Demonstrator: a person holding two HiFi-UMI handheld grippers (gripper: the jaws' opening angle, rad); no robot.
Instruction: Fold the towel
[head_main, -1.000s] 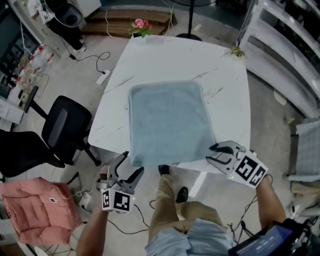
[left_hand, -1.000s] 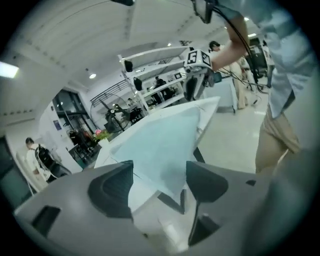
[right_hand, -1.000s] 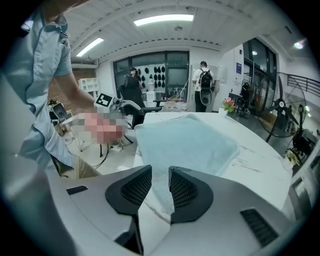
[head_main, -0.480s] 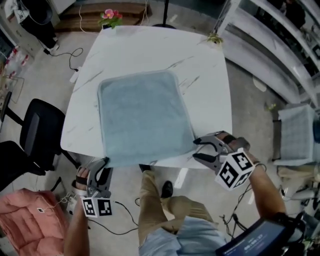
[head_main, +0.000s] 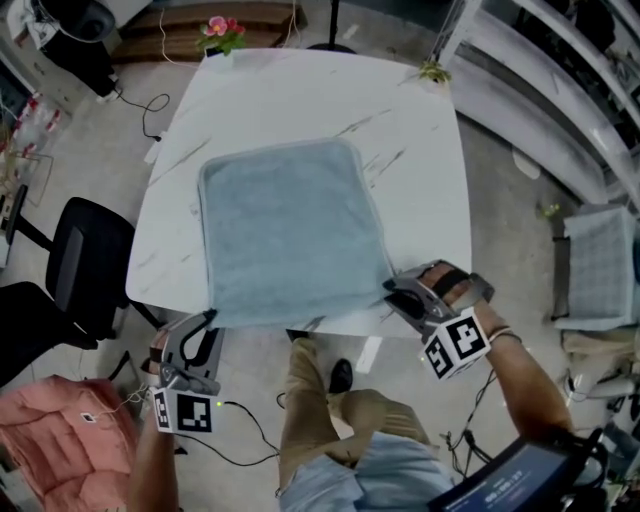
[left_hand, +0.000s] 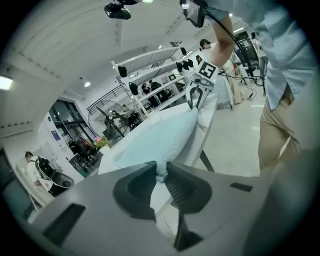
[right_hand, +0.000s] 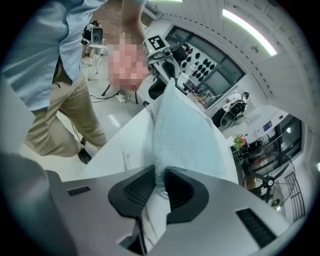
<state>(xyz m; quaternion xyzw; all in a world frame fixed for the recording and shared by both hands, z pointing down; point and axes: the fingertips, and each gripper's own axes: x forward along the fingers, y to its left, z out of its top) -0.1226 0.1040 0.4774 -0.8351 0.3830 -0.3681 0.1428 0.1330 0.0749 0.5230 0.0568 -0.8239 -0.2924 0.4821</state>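
1. It's a white marble-look table (head_main: 420, 200) on a pale floor, black office chair (head_main: 70, 270) at left.
2. The pale blue terry towel (head_main: 290, 230) lies flat mid-table, long axis top-to-bottom.
3. The left gripper (head_main: 203, 322) and right gripper (head_main: 392, 290), jaws just been closing, pinch its bottom corners.

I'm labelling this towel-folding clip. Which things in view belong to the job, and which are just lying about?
Job: pale blue terry towel; white marble-look table; left gripper and right gripper, whose jaws have just been closing, each pinching a near towel corner.
Lying about: black office chair; pink quilted cushion; pink flowers.
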